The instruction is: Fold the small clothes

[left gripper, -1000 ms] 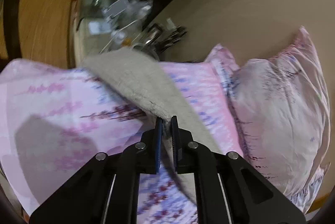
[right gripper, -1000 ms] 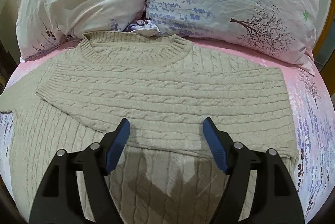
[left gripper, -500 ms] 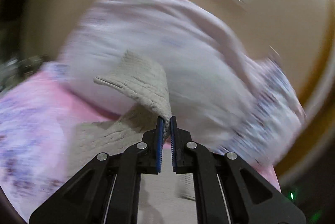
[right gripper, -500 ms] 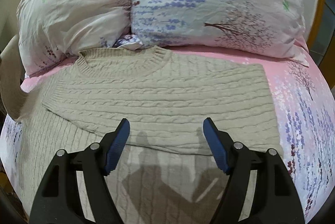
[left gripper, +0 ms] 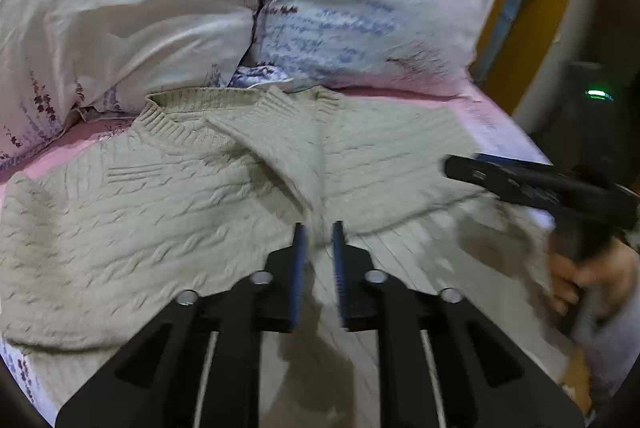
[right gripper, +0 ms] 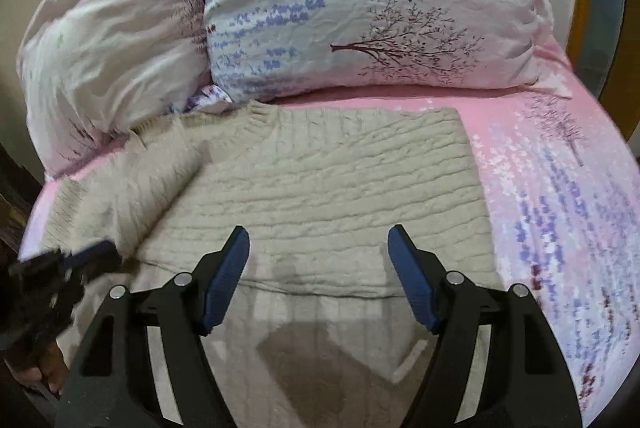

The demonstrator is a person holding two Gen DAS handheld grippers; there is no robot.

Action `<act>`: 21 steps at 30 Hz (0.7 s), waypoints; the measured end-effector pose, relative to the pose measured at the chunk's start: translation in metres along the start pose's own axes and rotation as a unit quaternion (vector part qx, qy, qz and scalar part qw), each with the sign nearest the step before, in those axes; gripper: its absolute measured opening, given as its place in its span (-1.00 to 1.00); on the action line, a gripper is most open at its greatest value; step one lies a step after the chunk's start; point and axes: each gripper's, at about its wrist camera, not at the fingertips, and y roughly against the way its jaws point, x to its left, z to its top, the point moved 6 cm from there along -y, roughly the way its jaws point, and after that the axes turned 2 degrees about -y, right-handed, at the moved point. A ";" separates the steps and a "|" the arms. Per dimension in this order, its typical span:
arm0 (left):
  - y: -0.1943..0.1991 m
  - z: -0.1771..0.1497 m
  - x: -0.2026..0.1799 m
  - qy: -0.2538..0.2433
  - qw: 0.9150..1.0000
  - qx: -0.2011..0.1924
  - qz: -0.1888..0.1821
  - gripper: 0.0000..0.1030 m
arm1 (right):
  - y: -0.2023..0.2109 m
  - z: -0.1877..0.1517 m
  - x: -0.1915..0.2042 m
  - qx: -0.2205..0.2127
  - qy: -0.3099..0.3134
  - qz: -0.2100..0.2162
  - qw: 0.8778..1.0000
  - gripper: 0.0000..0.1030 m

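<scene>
A beige cable-knit sweater [left gripper: 120, 211] lies flat on the pink bed, neck toward the pillows; it also shows in the right wrist view [right gripper: 340, 187]. My left gripper [left gripper: 318, 240] holds the sweater's left sleeve [left gripper: 280, 147] between nearly closed jaws, and the sleeve lies across the chest. In the right wrist view the left gripper [right gripper: 80, 252] appears blurred at the lower left with the sleeve [right gripper: 152, 179]. My right gripper [right gripper: 318, 248] is open and empty above the folded right sleeve; it appears at the right edge of the left wrist view [left gripper: 520, 183].
Two floral pillows [right gripper: 360, 7] [right gripper: 112, 39] stand against the headboard behind the sweater. The pink floral sheet [right gripper: 560, 187] extends to the right. A dark device with a green light [left gripper: 596, 95] stands beyond the bed's right side.
My left gripper has swung the left sleeve from far left inward over the sweater's chest. Its jaws have parted slightly. My right gripper stays open, drifting slightly.
</scene>
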 end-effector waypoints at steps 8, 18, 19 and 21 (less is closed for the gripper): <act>0.102 -0.008 0.150 0.160 0.971 -0.087 0.152 0.24 | -0.003 0.013 0.071 -0.005 0.039 0.075 0.996 -0.06; 0.076 -0.053 0.230 0.311 0.944 -0.017 0.105 0.24 | -0.047 0.016 0.179 -0.011 0.192 -0.019 0.981 -0.33; 0.072 -0.051 0.228 0.313 0.945 -0.017 0.095 0.20 | -0.053 0.016 0.173 0.004 0.183 -0.014 0.983 -0.56; 0.068 -0.051 0.223 0.310 0.948 -0.019 0.073 0.02 | -0.055 0.015 0.160 0.014 0.160 0.000 0.987 -0.73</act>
